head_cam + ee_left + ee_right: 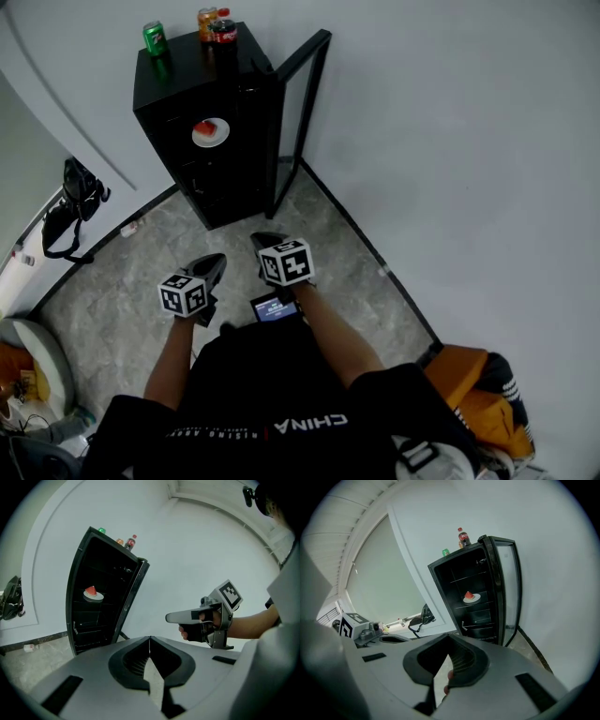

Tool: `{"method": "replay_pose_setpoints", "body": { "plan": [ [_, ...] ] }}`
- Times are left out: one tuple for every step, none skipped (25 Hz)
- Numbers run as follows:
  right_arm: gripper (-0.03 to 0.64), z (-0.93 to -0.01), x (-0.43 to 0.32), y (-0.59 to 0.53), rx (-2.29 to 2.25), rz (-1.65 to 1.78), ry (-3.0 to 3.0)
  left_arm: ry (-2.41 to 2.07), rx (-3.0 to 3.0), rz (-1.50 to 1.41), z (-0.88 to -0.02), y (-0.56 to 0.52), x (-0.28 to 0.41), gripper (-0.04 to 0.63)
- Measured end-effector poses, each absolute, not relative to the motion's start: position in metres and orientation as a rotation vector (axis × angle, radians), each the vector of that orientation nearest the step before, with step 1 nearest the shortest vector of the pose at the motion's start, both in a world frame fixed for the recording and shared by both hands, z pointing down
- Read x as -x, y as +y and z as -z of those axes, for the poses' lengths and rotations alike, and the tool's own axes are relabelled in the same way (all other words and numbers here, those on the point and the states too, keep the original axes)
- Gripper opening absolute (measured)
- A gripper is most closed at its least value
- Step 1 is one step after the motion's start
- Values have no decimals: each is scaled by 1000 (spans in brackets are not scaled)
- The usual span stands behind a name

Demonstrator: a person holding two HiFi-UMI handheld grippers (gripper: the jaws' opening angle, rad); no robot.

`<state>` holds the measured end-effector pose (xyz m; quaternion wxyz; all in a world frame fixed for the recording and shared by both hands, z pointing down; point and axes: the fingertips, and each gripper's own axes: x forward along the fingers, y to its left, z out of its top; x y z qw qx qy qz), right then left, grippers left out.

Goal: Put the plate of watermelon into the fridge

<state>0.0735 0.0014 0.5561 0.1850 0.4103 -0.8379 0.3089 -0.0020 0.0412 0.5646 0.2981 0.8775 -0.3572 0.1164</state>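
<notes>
A white plate with a red watermelon wedge rests on a middle shelf inside the black fridge, whose glass door stands open to the right. Both grippers hang well short of the fridge, above the grey stone floor. My left gripper is shut and holds nothing. My right gripper, beside it, is also shut and empty. The left gripper view shows the plate far off and the right gripper out to the side. The right gripper view has the plate ahead, past its own closed jaws.
A green can, an orange can and a cola bottle stand on the fridge top. A black bag hangs at the left wall. An orange bag lies at lower right. White walls close in behind and to the right.
</notes>
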Motion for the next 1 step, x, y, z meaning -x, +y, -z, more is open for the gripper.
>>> {"method": "replay_pose_setpoints", "body": {
  "plan": [
    [15, -556, -73, 1, -1155, -869, -2365, -947, -2334, -308, -564, 40, 1, 14]
  ]
}}
